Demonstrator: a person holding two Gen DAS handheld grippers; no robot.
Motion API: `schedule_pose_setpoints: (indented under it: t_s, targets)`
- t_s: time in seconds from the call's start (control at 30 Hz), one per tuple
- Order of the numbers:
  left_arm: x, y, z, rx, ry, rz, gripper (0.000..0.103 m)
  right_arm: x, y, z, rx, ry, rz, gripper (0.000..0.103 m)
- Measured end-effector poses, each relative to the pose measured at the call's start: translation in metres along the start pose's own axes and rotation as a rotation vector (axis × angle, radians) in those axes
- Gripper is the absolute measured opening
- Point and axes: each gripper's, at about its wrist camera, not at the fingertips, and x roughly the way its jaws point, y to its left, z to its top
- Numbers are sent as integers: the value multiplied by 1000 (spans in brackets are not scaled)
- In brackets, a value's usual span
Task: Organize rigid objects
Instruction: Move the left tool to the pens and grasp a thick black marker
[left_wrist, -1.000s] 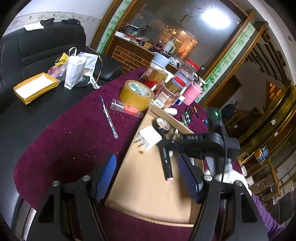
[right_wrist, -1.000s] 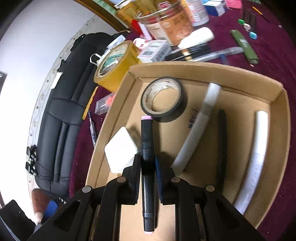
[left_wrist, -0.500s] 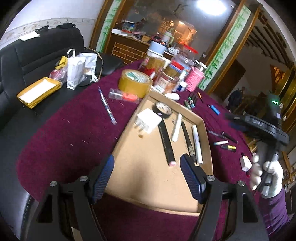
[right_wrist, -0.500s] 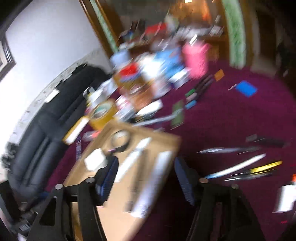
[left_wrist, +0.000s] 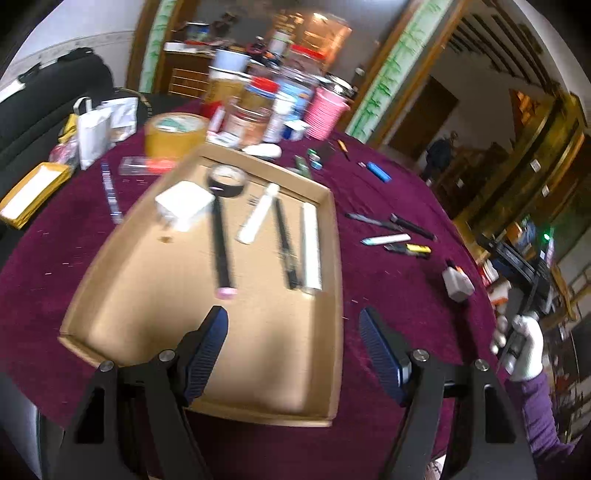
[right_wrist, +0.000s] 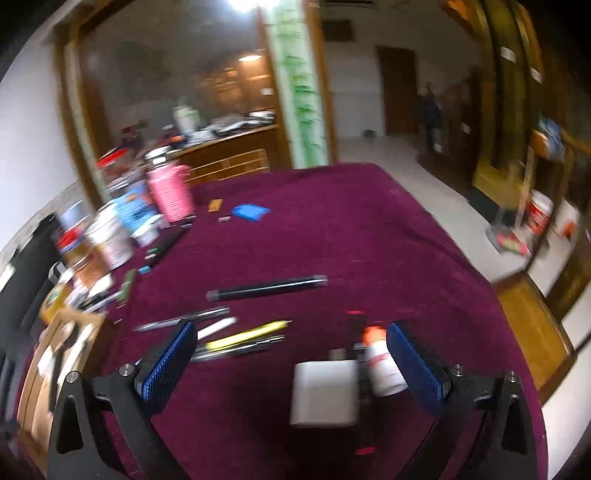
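This is looking like a lived-in home room: a black leather sofa (left_wrist: 44, 96) is standing beside a table (right_wrist: 332, 229) covered with dark red cloth, jars and bottles (left_wrist: 258, 107) are crowding its far edge, and wooden door frames (left_wrist: 391, 85) are opening to a tiled hallway (right_wrist: 399, 151).

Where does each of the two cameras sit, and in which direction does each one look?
Left wrist: on the left gripper, jaws open and empty, looking down over the cardboard tray; a gloved hand shows at right.
Right wrist: on the right gripper, jaws just opened, nothing held, facing loose pens and a white charger on the cloth.
Shared: the pink cup, the yellow-tipped pen.
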Motion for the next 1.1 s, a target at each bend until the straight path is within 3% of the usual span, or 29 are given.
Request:
schedule_pose_setpoints:
  t_s: [0.17,0.27,0.33,0.4,0.47,0.57,0.83,1.03,1.1]
  targets:
    - [23,-42,-4,71,63,-22,73,25,-46,7,134,-17,1,102]
    - [43,-67,-2,97,118,-33,73,29,-61,-1,138,-73,-17,102]
    - [57,-80,3,113,140,-40,73,37,-70,-6,165,-34,-45,102]
    - [79,-101,13,149,150,-44,74,36,-84,-5,237,-37,13,102]
    - [100,-118,24,184,152,-44,74,31,-90,-4,272,-51,15,102]
    - [151,-154,55,245,171,-85,74,30,-96,-6,313,-39,40,102]
    - [270,-211,120,264,256,-67,74,34,-100,-8,335,-18,50,102]
    - [329,-237,126,355,355,-10,73,46,-95,-7,316,33,53,102]
    - [331,-244,118,428,369,0,75,49,-92,-7,307,46,56,102]
